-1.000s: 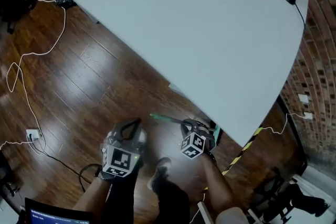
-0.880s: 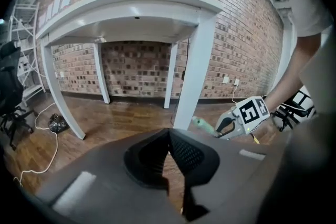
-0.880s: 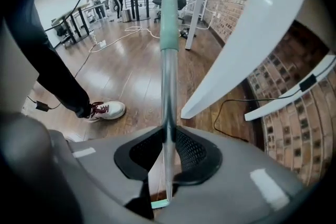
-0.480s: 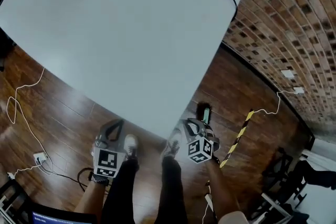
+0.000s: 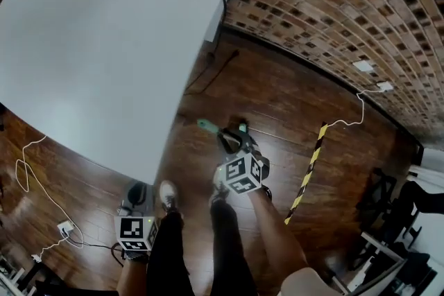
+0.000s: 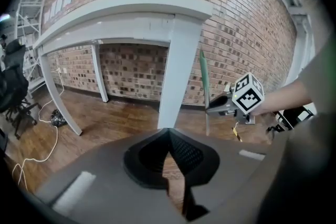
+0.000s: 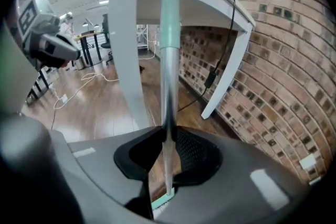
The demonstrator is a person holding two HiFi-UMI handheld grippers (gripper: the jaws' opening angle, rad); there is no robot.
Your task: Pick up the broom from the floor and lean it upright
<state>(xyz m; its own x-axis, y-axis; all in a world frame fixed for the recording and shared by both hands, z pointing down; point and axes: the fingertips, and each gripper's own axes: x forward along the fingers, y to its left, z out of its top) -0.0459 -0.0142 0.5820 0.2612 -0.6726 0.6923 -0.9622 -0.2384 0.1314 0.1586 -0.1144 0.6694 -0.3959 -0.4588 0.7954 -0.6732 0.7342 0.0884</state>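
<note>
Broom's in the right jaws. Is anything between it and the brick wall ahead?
Nothing visible directly. The broom faces bare floor up to the brick wall; a black cord lies left, a striped bar right.

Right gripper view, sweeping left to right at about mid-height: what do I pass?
left claw → straight white table leg → broom handle → slanted white table leg → brick wall
</note>
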